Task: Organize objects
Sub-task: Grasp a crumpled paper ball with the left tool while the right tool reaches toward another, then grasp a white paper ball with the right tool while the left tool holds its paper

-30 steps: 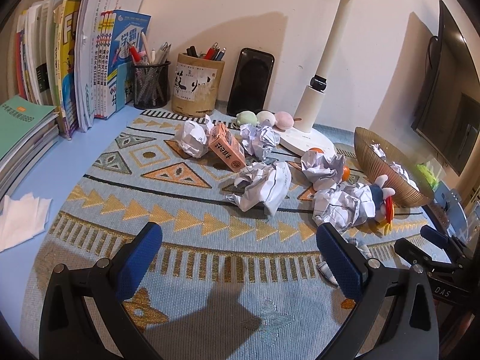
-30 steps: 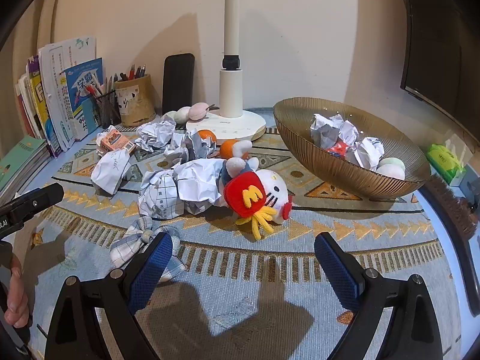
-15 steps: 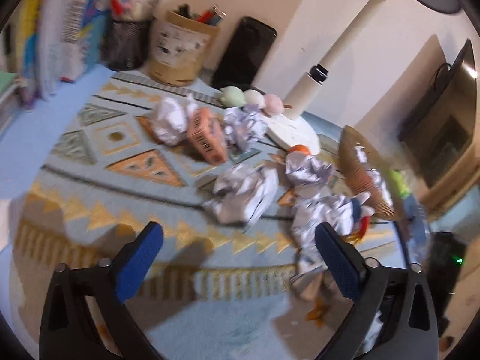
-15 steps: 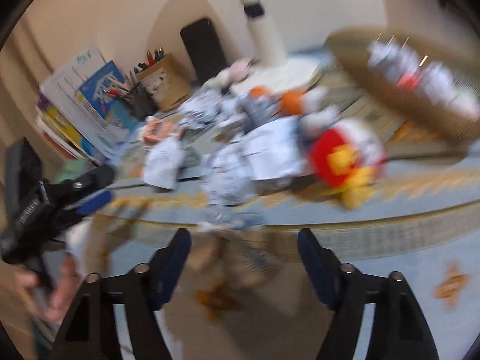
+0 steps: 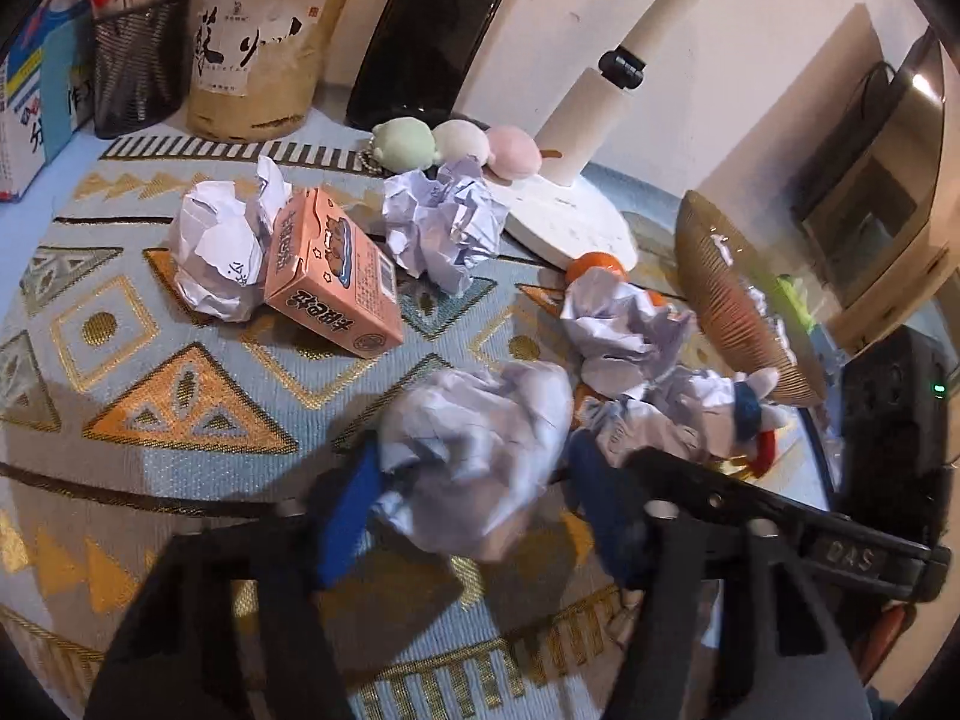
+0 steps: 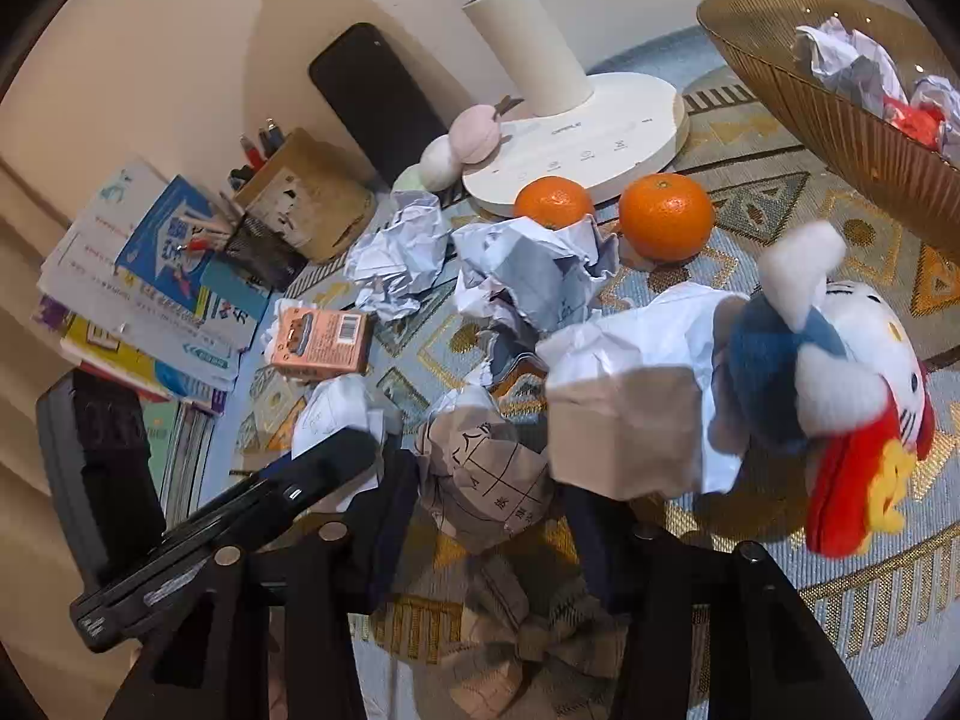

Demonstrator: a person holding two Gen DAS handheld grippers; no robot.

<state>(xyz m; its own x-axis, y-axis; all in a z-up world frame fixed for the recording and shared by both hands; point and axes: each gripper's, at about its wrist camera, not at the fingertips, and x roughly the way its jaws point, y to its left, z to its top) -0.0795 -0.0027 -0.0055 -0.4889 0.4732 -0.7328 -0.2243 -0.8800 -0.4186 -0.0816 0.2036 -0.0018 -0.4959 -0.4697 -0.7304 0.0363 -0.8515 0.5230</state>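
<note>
1. The left gripper point(image 5: 474, 498) is partly open, with a crumpled paper ball point(image 5: 474, 450) right between its fingers on the mat.
2. The right gripper point(image 6: 489, 516) is partly open around a grid-printed paper ball point(image 6: 486, 480).
3. The bowl point(image 6: 840, 120) lies far right.

Left wrist view: low and close over the patterned mat point(image 5: 180, 360), facing the wall at 12 o'clock.
Right wrist view: equally low, close, tilted toward 11 o'clock.
Shared: pink carton point(image 5: 330, 276) point(image 6: 318, 339), lamp base point(image 5: 570, 222) point(image 6: 594, 132), ribbed bowl point(image 5: 732, 306) point(image 6: 798, 102).
</note>
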